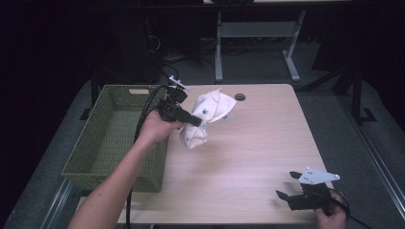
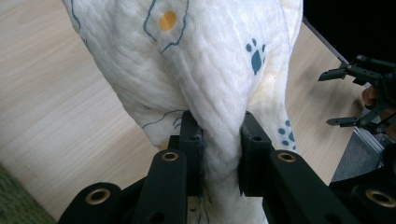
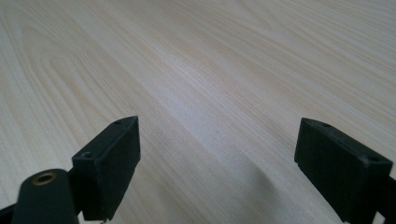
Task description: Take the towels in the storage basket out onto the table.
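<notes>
While the left hand-held gripper [image 2: 219,140] pinches a bunched fold of the white paw-print cloth [image 1: 205,119], lifting it above the desk [image 1: 248,157] beside the green woven basket [image 1: 114,138], the right hand-held gripper [image 1: 289,186] rests spread wide near the desk's front corner.

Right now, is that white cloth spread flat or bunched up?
Bunched up: the cloth hangs crumpled from the left gripper, pinched between its jaws above the table.
</notes>
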`<action>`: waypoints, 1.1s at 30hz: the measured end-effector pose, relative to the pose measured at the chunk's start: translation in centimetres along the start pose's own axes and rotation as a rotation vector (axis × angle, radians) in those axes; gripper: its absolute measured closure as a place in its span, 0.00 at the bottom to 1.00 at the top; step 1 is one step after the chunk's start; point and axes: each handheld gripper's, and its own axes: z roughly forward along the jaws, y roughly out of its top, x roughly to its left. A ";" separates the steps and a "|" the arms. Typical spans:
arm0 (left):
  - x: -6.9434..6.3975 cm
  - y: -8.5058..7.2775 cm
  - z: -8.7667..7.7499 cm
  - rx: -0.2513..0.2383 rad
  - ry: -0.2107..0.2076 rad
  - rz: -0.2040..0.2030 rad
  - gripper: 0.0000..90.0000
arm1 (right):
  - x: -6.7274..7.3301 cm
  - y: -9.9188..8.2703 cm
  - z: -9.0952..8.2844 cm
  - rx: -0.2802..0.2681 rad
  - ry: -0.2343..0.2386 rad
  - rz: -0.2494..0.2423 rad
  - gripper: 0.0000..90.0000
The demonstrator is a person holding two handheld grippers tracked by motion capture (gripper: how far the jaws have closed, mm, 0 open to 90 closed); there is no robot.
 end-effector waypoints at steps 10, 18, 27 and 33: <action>-0.8 0.8 2.5 0.027 -0.012 0.009 0.83 | 0.0 0.0 0.0 -0.006 0.000 -0.001 0.16; -1.3 1.4 4.2 0.041 -0.015 0.015 0.83 | 0.0 0.0 -0.1 -0.010 0.001 0.007 0.16; -1.5 1.7 5.8 0.058 -0.017 0.013 0.83 | -0.1 0.1 -0.1 -0.012 0.001 0.007 0.16; -1.6 1.8 7.0 0.074 -0.021 0.013 0.83 | -0.1 0.1 -0.1 -0.015 0.000 0.006 0.16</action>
